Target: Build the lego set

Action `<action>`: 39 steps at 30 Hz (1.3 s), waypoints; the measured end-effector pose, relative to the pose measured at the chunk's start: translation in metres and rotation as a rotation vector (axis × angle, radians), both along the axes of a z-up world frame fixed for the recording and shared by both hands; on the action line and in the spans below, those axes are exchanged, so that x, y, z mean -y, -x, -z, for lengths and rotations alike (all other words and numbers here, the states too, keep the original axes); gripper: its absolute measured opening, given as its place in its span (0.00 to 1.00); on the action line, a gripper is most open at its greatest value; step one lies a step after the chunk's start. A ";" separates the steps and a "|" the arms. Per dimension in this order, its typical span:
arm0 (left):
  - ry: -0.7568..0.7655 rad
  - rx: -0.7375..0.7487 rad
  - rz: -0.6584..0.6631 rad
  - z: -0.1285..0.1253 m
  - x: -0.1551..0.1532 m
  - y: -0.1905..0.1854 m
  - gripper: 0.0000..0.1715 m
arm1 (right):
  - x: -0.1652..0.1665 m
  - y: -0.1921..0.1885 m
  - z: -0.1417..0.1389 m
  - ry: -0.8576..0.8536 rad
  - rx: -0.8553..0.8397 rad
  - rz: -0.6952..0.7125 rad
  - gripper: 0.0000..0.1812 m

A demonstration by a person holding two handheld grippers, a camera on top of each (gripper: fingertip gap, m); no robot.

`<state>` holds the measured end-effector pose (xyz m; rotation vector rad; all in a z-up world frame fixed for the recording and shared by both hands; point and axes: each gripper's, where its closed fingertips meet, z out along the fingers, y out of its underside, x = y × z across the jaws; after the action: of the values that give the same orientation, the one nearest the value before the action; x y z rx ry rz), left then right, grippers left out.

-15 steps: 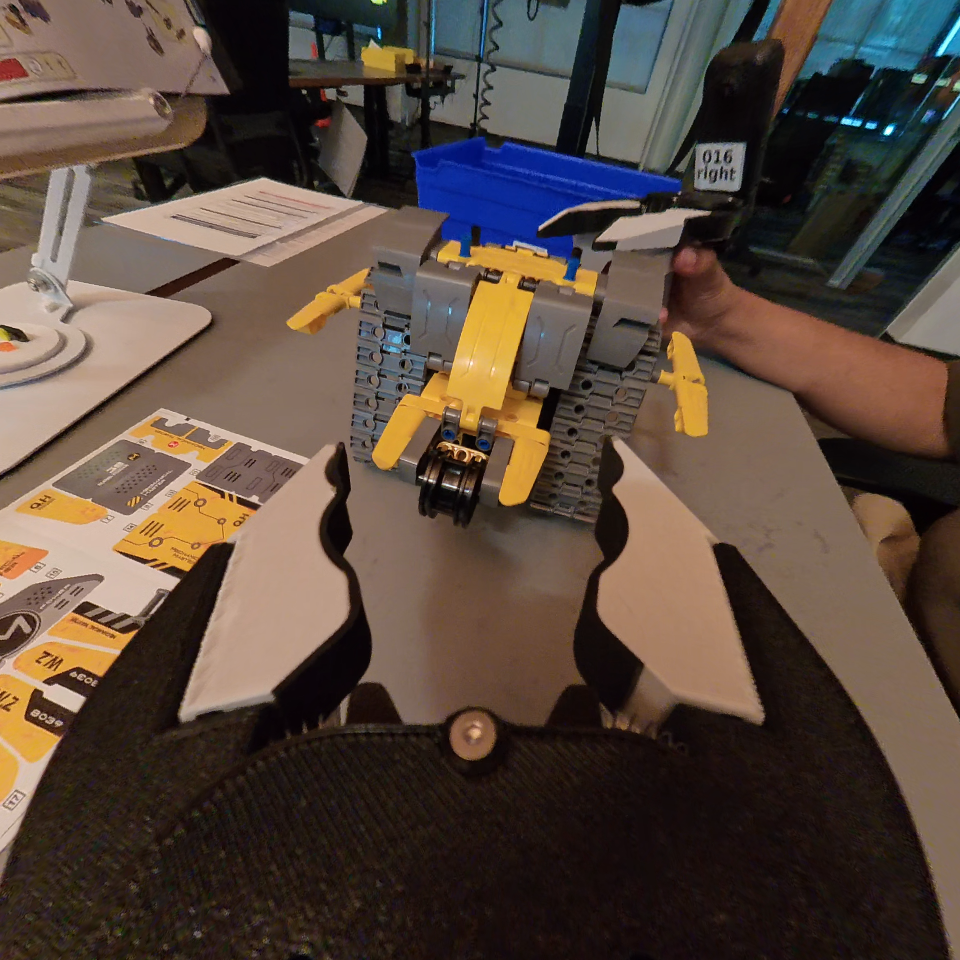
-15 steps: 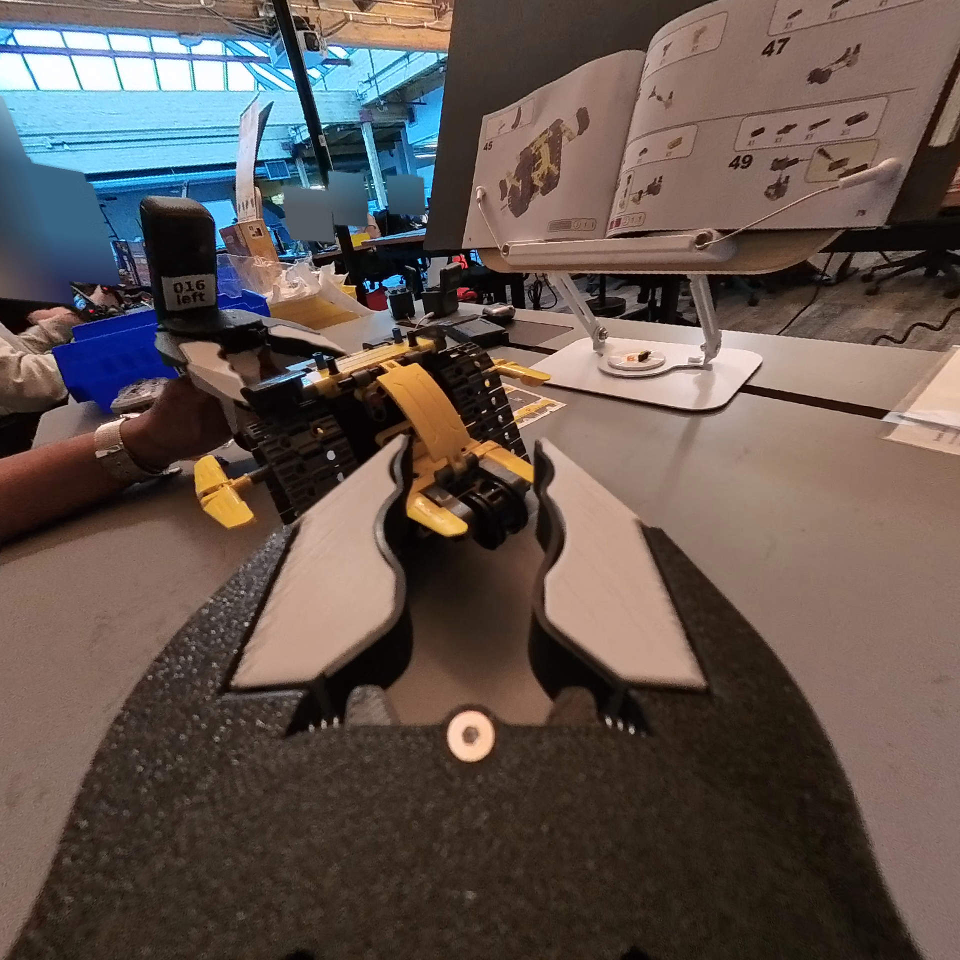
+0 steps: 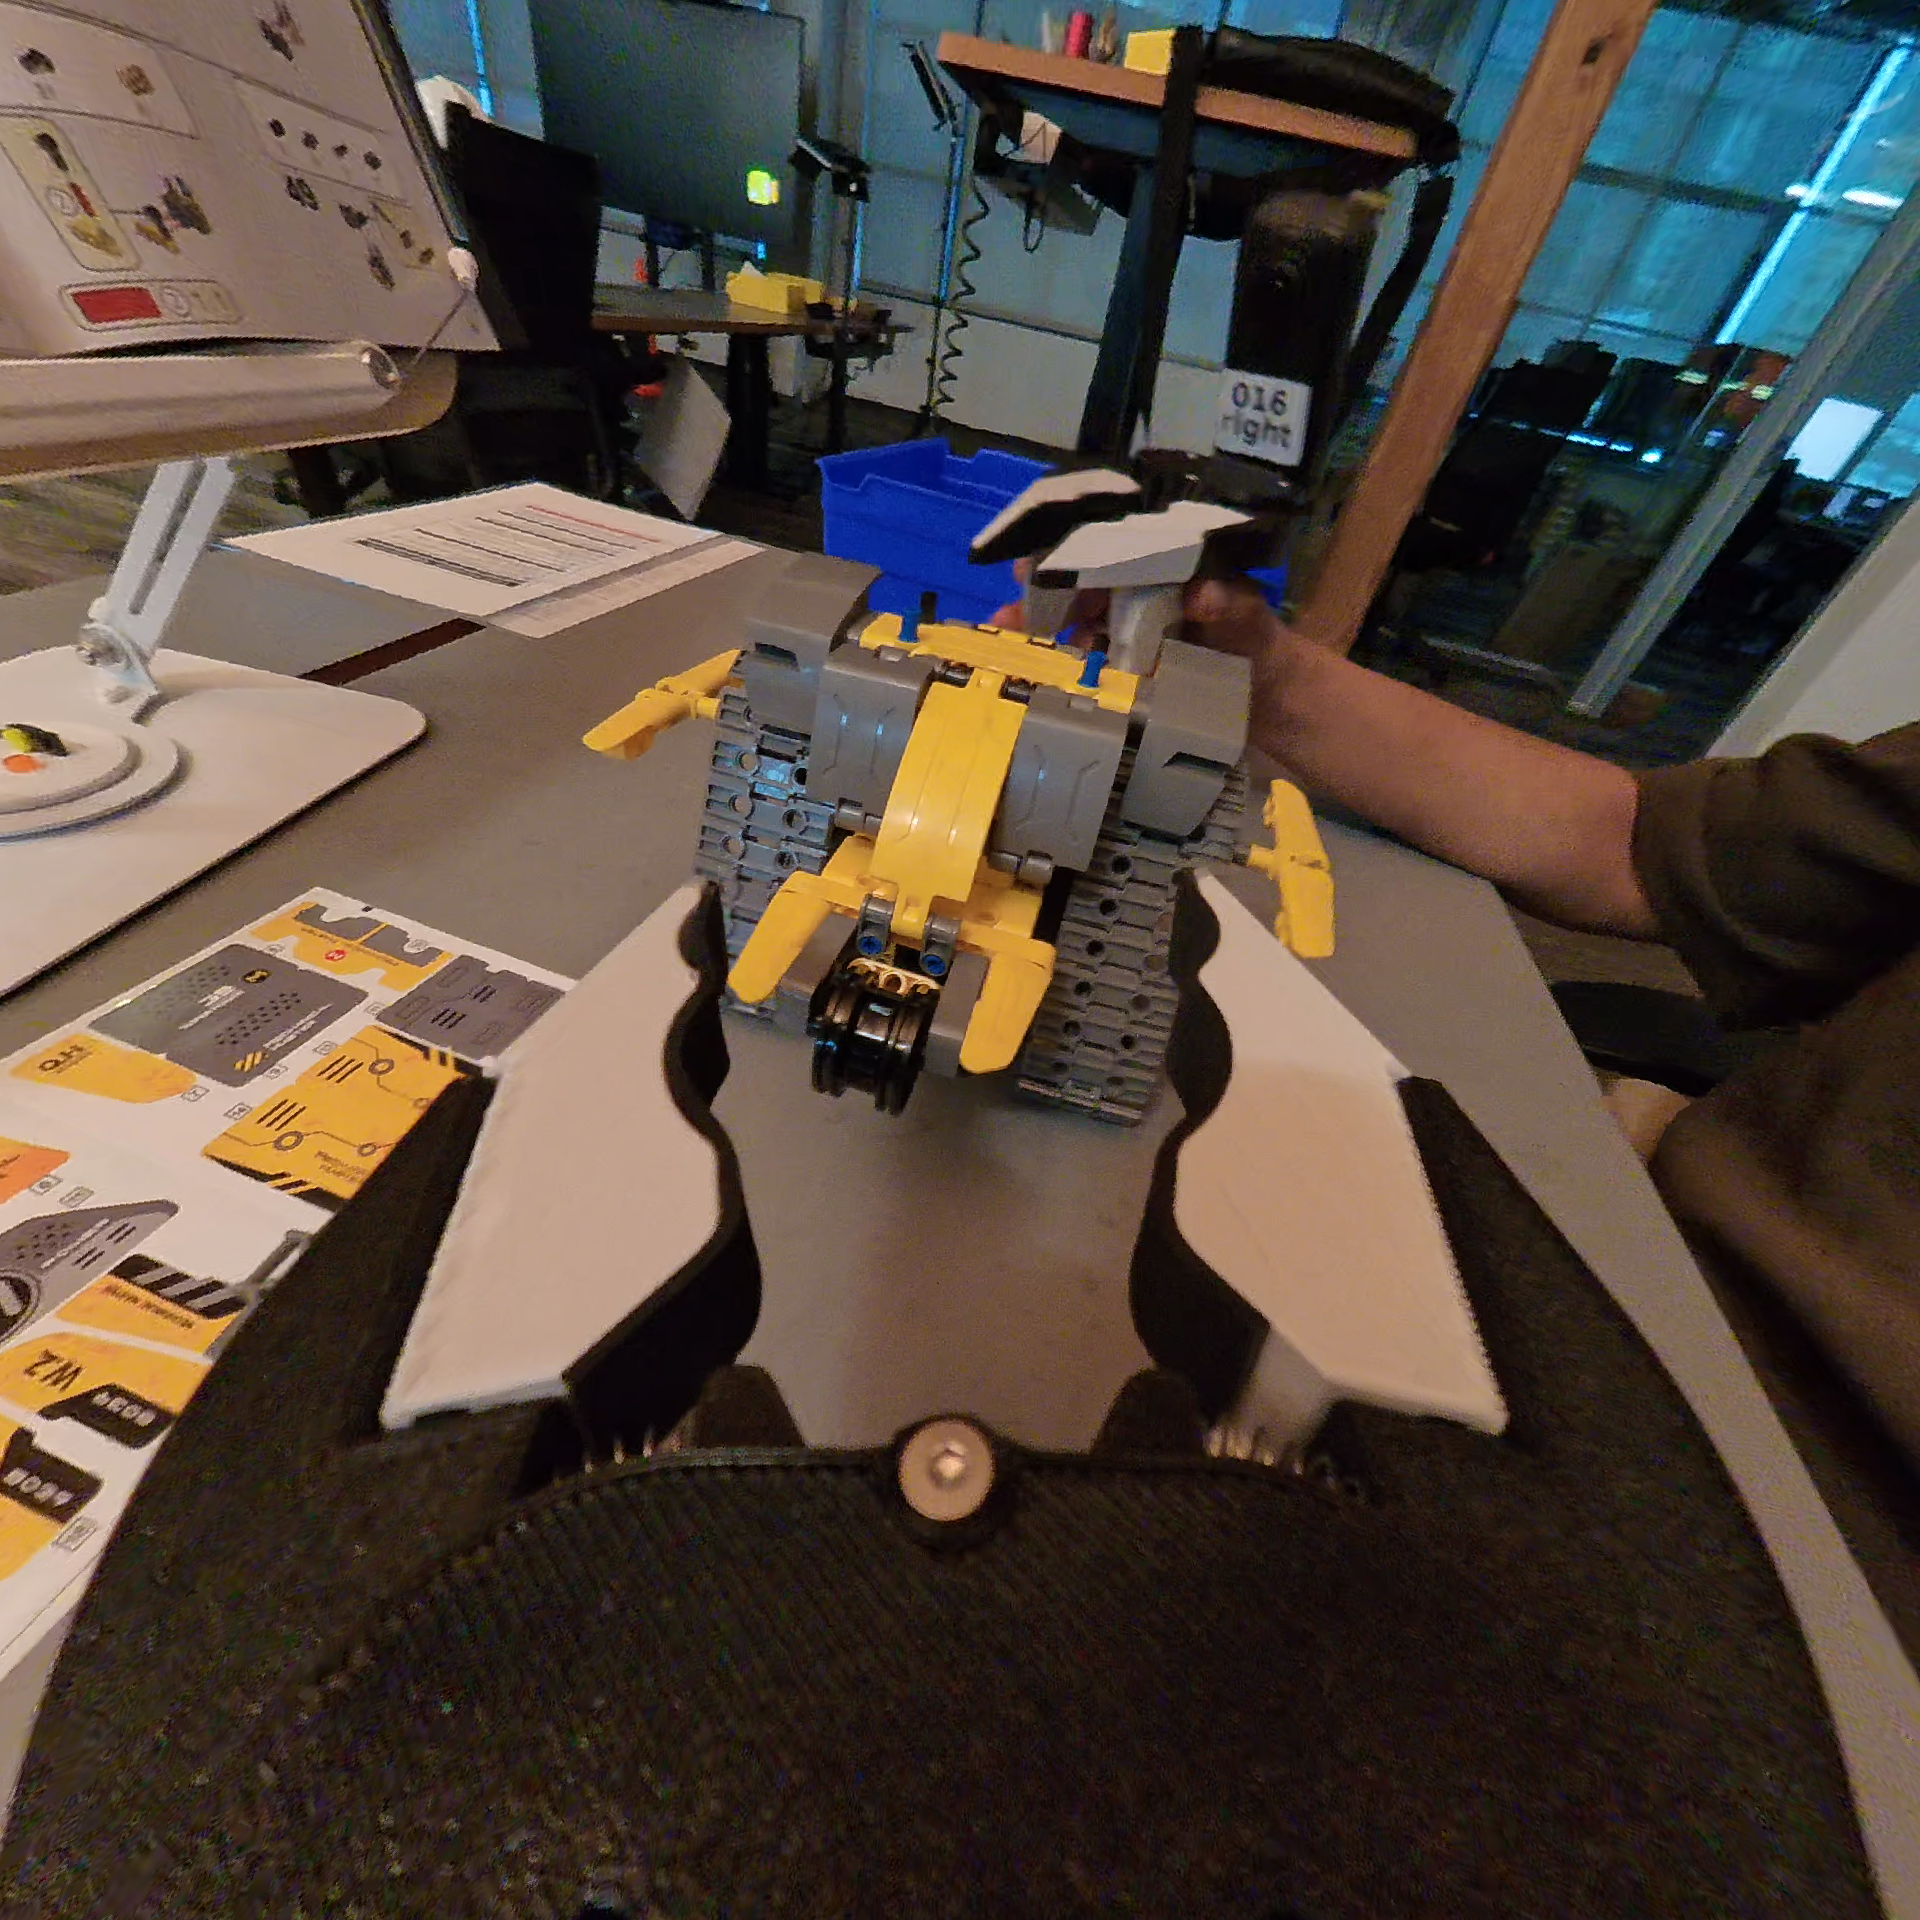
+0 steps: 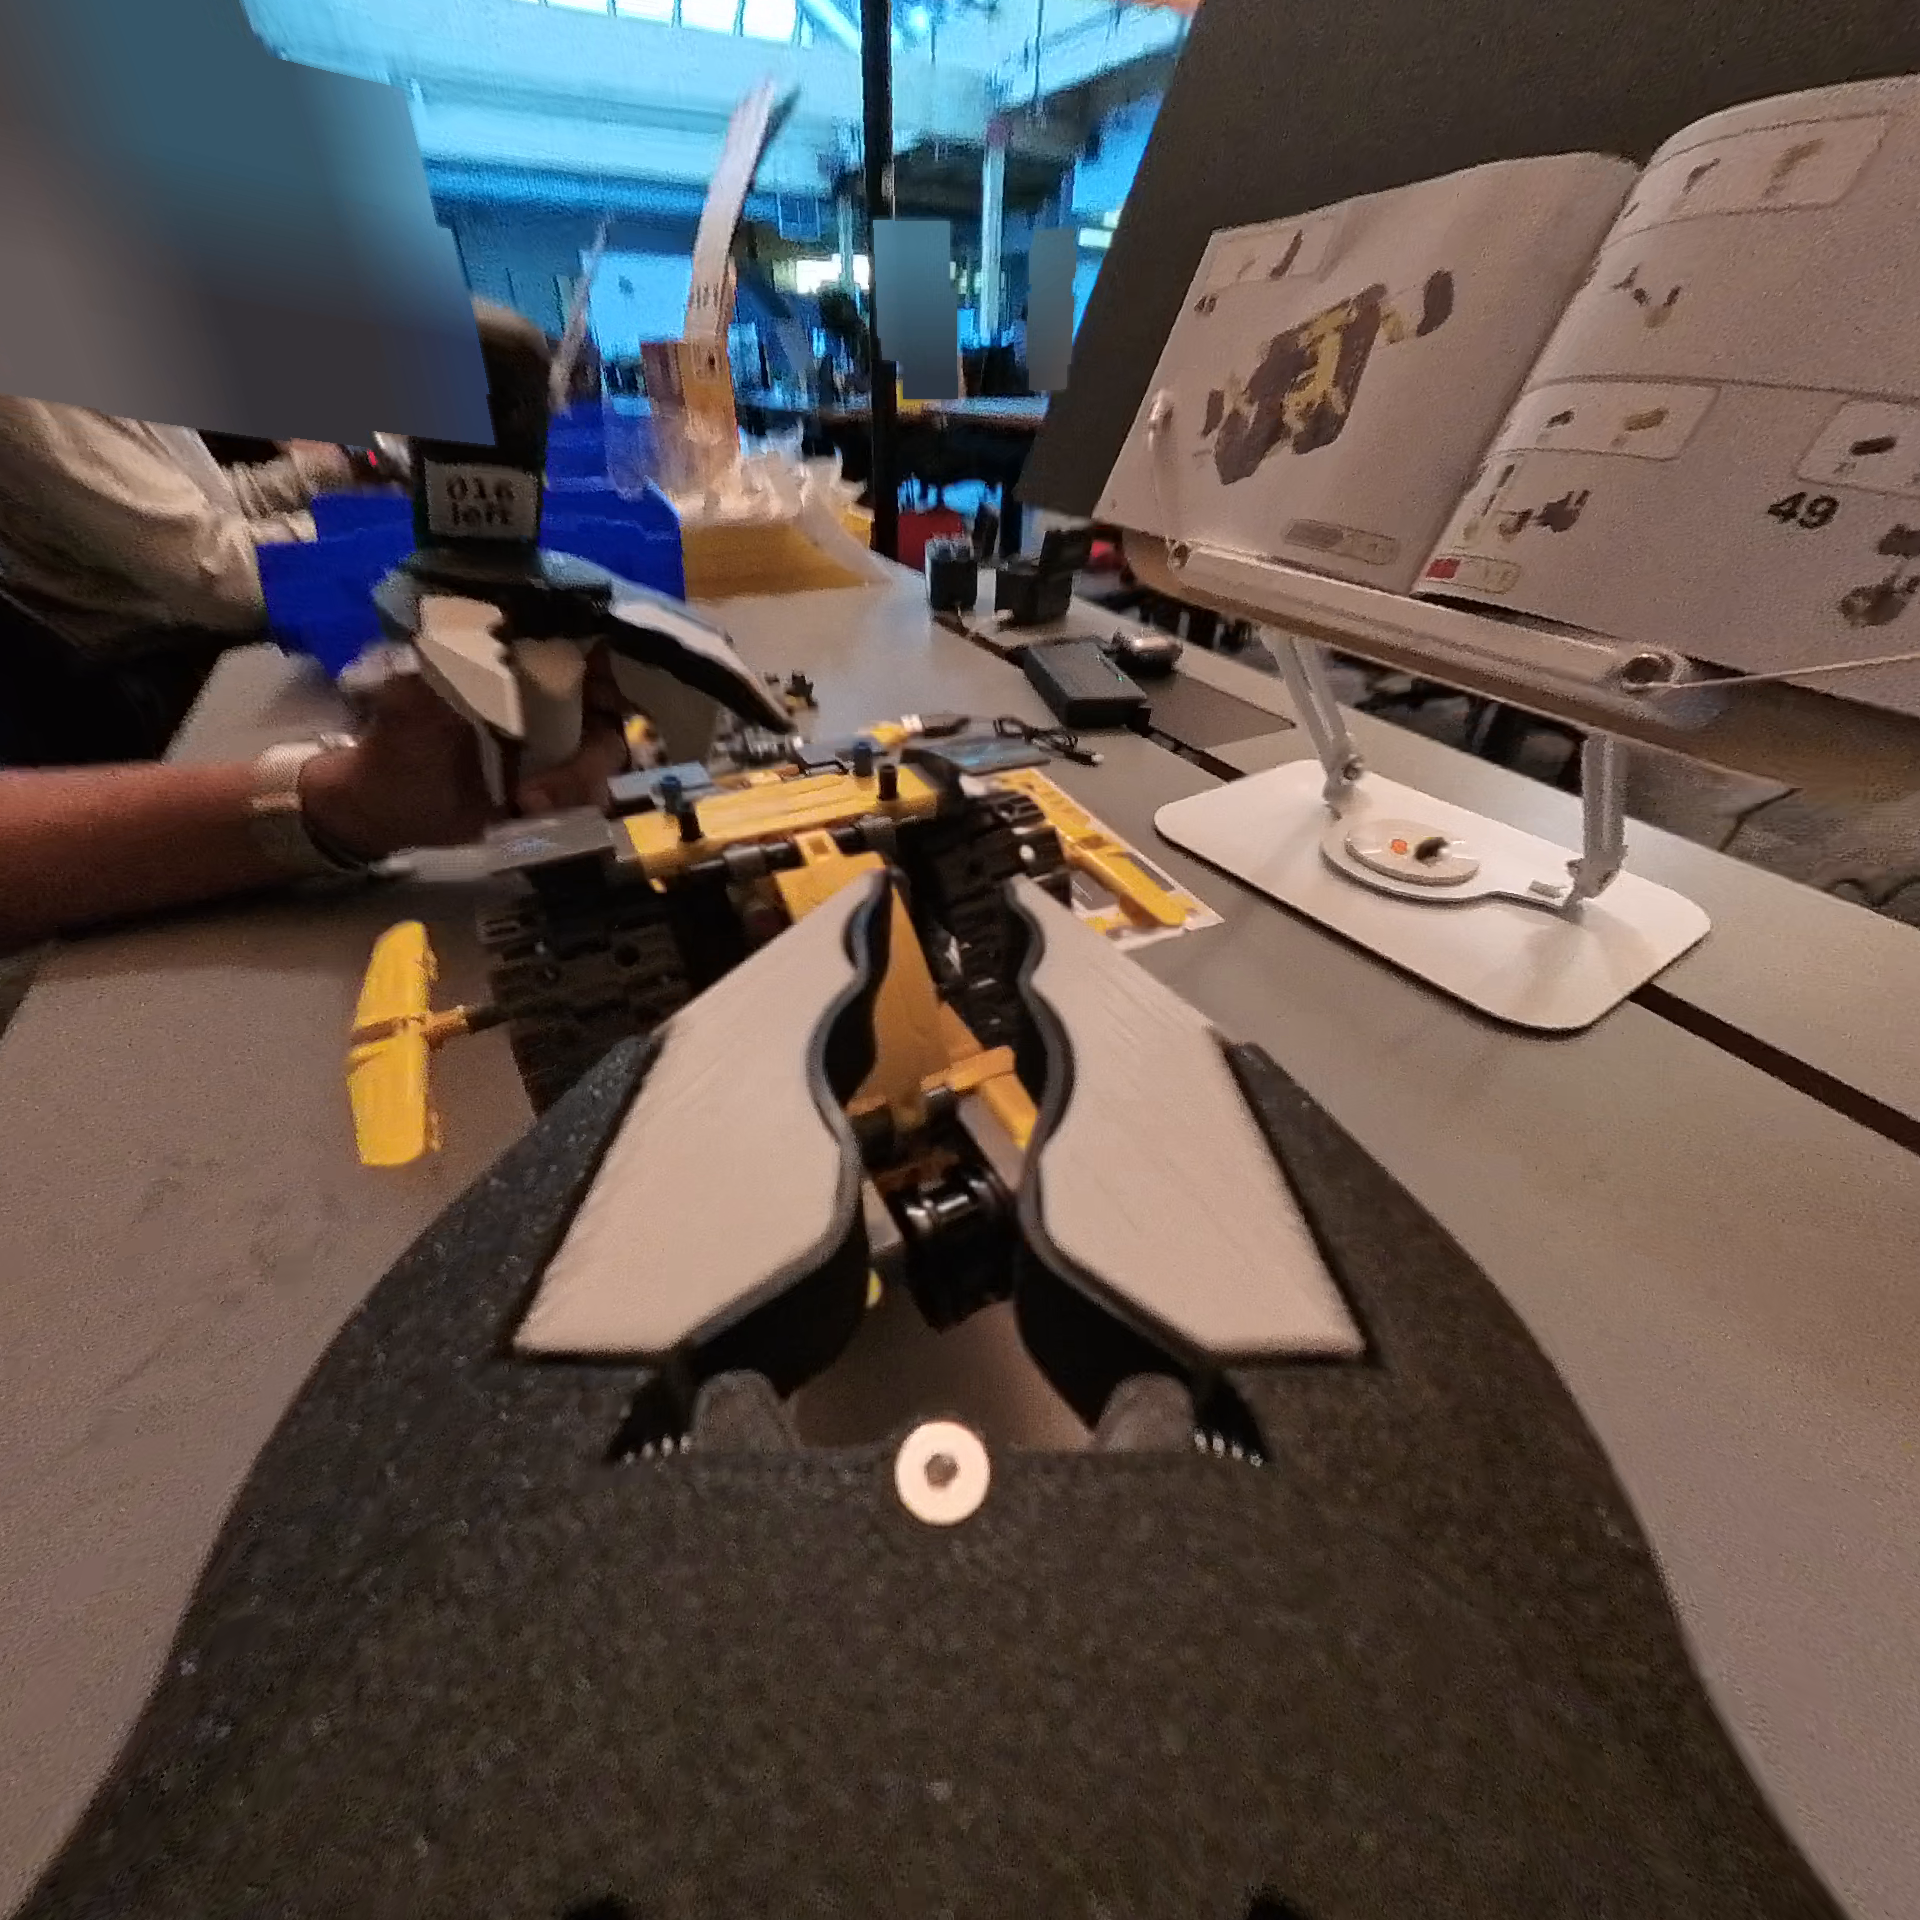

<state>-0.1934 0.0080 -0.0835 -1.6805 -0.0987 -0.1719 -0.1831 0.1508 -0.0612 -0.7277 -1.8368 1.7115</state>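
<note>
A yellow and grey brick-built tracked vehicle [image 3: 935,790] stands on the grey table [image 3: 520,831]. A black wheel sits at its near end. My left gripper [image 3: 951,899] is open wide and empty, with its fingertips level with the vehicle's near end, one on each side. My right gripper [image 4: 954,888] hovers over the vehicle's [image 4: 790,821] other end with its jaws narrowed but apart, and the yellow centre arm shows between them. The right gripper also shows in the left wrist view [image 3: 1049,530], above the vehicle's far top. The left gripper shows in the right wrist view [image 4: 644,722].
An open instruction booklet [image 4: 1558,343] rests on a white stand [image 4: 1455,935] to one side. A sticker sheet [image 3: 208,1091] and a printed paper [image 3: 499,551] lie on the table. A blue bin [image 3: 914,509] stands behind the vehicle. A person's forearm [image 3: 1455,810] reaches in from the right. Spacing between my two grippers at the tips: around 15 cm.
My right gripper's jaws have narrowed, and it has moved forward over the vehicle. My left gripper has come slightly closer to the vehicle and tilted up, still open.
</note>
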 end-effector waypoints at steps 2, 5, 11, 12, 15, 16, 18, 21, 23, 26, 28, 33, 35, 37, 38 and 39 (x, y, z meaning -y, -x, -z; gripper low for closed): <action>-0.001 0.000 -0.032 0.001 -0.001 0.005 0.49 | -0.002 -0.009 -0.007 0.055 -0.016 -0.010 0.12; -0.015 0.005 -0.036 0.001 -0.005 0.005 0.51 | -0.025 -0.004 -0.019 0.122 -0.066 0.098 0.06; 0.004 0.001 -0.106 0.012 -0.013 0.013 0.48 | -0.028 0.010 0.004 0.059 0.065 0.186 0.03; 0.007 -0.002 -0.104 0.014 -0.015 0.013 0.47 | -0.027 0.013 0.008 0.039 0.080 0.219 0.00; 0.031 -0.005 -0.090 0.017 -0.017 0.011 0.49 | -0.026 0.021 0.019 -0.027 0.098 0.284 0.00; 0.032 -0.014 -0.090 0.017 -0.017 0.010 0.49 | -0.027 0.022 0.020 -0.037 0.093 0.308 0.00; 0.043 -0.044 -0.093 0.018 -0.017 0.009 0.50 | -0.036 0.027 0.018 -0.013 0.086 0.381 0.00; 0.072 -0.084 -0.097 0.022 -0.019 0.008 0.50 | -0.045 0.029 0.013 0.052 0.098 0.435 0.00; 0.085 -0.093 -0.093 0.024 -0.020 0.006 0.52 | -0.051 0.030 0.016 0.074 0.133 0.464 0.01; 0.084 -0.092 -0.090 0.023 -0.020 0.006 0.52 | -0.052 0.031 0.026 0.080 0.193 0.436 0.14; 0.084 -0.079 -0.077 0.024 -0.019 0.006 0.54 | -0.050 0.031 0.031 0.105 0.235 0.404 0.20; 0.080 -0.070 -0.094 0.023 -0.013 0.013 0.54 | -0.053 0.030 0.029 0.189 0.277 0.359 0.21; 0.067 -0.049 -0.099 0.021 -0.012 0.015 0.54 | -0.054 0.030 0.034 0.153 0.283 0.357 0.16; 0.051 -0.024 -0.093 0.019 -0.012 0.015 0.54 | -0.054 0.031 0.043 0.096 0.307 0.354 0.15; 0.041 -0.010 -0.086 0.018 -0.012 0.014 0.54 | -0.053 0.031 0.045 0.079 0.314 0.353 0.15; 0.032 0.002 -0.079 0.017 -0.013 0.012 0.55 | -0.051 0.030 0.046 0.069 0.312 0.348 0.15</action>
<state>-0.2058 0.0206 -0.1005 -1.7052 -0.1695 -0.1129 -0.2135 0.2014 -0.1074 -1.3217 -1.7218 1.5020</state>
